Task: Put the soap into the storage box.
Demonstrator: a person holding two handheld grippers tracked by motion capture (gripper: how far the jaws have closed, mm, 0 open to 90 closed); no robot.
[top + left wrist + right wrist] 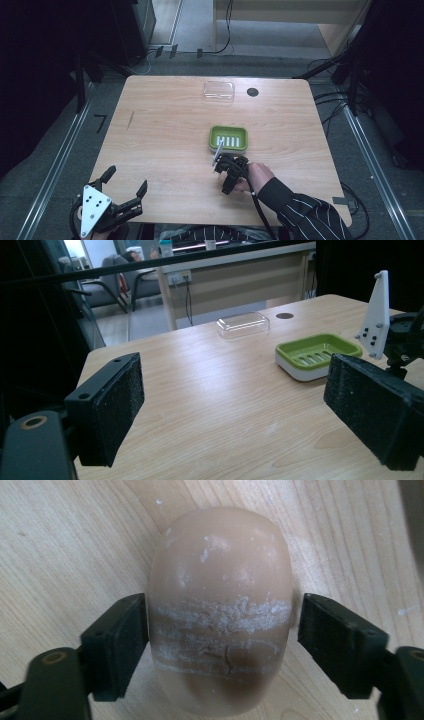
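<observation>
In the right gripper view, a tan oval soap bar point(220, 580) with white scuff marks lies on the wooden table point(60, 540). My right gripper point(222, 640) points down over it with a pad on each side of the bar. One pad lies flat against the bar; the other meets the opposite side with a thin line of shadow. From above, the right gripper point(226, 170) sits just in front of the green soap dish point(228, 138) and hides the bar. My left gripper point(126, 180) is open at the table's near left corner with nothing between its pads point(115, 405).
A clear plastic lid point(219, 91) lies at the far side of the table, beside a dark round hole point(252, 92). The left gripper view also takes in the green dish point(315, 352), the lid point(243, 323) and the right gripper's white plate point(375, 315).
</observation>
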